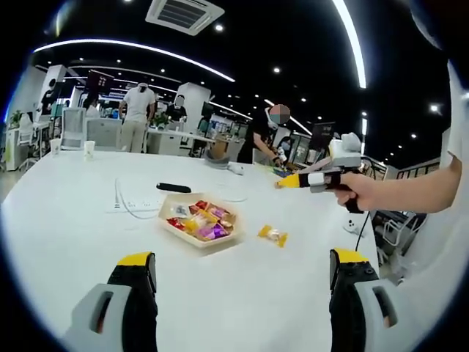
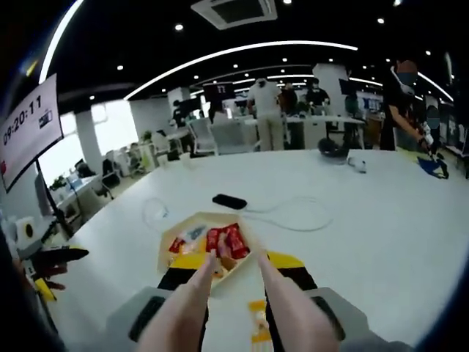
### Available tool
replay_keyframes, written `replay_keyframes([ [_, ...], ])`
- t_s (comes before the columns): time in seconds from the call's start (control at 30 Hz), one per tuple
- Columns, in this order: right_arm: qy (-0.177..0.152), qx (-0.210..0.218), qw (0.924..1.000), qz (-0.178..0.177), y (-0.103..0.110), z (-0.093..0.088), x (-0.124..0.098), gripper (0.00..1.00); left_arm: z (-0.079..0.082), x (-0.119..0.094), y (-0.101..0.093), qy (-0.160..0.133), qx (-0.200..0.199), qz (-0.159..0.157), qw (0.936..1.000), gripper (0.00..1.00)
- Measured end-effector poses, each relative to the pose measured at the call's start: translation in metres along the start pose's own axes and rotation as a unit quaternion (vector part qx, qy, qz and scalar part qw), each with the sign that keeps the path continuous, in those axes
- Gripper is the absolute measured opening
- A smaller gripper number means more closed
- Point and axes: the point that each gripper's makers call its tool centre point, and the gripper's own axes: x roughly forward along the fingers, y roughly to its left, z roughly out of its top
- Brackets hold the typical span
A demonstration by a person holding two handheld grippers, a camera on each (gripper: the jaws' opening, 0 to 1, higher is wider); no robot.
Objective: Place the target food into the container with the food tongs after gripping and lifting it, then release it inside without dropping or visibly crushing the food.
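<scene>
a: on the white table (image 1: 66,220), item one: a shallow cream paper tray (image 1: 199,219) holding wrapped sweets, red, yellow and purple. item two: a small yellow-wrapped snack (image 1: 272,235) lying alone on the tabletop just beside the tray, not touching it.

b: and the tools?

a: left gripper (image 1: 242,275), black with yellow tips, jaws spread wide with nothing between them, low and short of the tray. right gripper (image 1: 287,181), held in a hand (image 1: 355,190) above the table beyond the snack; its jaws carry a pair of pale food tongs (image 2: 238,290).

b: are the tongs pinching anything?

a: in the right gripper view the tong arms run forward, somewhat parted, tips over the near edge of the tray. whether a sweet sits between the tips i cannot tell.

b: so which step?

a: my reading: the approach or the grip. if the lone snack is the target, the next move calls for lining the tips on either side of it, then closing gently enough not to crush the wrapper.
</scene>
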Motion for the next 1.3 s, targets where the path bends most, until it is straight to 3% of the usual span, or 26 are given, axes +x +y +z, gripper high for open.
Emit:
replay_keyframes([
  [0.4,0.023,-0.011,0.9996,-0.007,-0.023,-0.020,-0.001,0.29,0.000,-0.002,-0.005,-0.002,0.001,-0.002,1.0000,0.99],
  [0.8,0.047,-0.017,0.9988,0.001,-0.022,-0.044,0.004,0.29,0.005,0.001,-0.003,-0.001,0.003,0.004,1.0000,0.99],
  [1.3,0.077,-0.033,0.9964,-0.011,-0.031,-0.067,-0.002,0.29,-0.002,0.011,-0.014,0.006,0.002,-0.008,0.9999,0.99],
])
